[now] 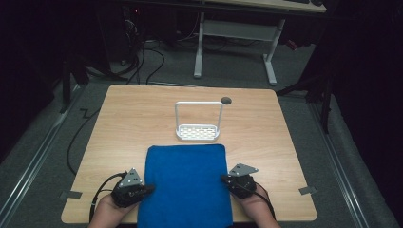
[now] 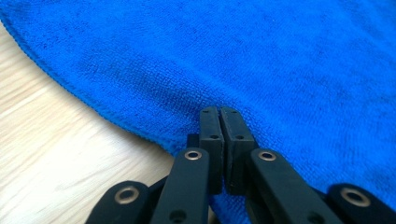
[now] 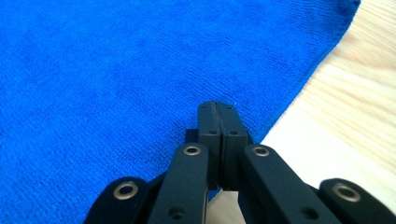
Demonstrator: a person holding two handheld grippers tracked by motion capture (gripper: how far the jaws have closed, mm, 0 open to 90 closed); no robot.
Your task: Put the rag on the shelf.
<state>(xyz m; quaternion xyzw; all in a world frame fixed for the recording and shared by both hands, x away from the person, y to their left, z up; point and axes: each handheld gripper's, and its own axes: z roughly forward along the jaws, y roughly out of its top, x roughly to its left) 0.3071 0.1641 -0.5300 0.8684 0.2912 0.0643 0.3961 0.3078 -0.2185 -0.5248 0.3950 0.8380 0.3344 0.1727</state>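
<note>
A blue towel [image 1: 186,175] lies flat on the near middle of the wooden table [image 1: 124,124]. My left gripper [image 1: 151,188] sits at the towel's left edge near the front. Its jaws are pressed together, and its tips [image 2: 220,111] lie over the blue cloth [image 2: 261,60] just inside the hem. My right gripper [image 1: 223,179] is at the towel's right edge, also with its jaws together. Its tips [image 3: 216,106] are over the cloth [image 3: 116,70] close to that edge. I see no cloth pinched between either pair of jaws.
A white wire rack [image 1: 198,132] with a tall handle stands just beyond the towel's far edge. A small dark round spot [image 1: 226,100] lies behind it. Grey tape pieces [image 1: 70,194] [image 1: 307,190] mark the front corners. Cables and a white desk frame [image 1: 270,57] are on the floor beyond.
</note>
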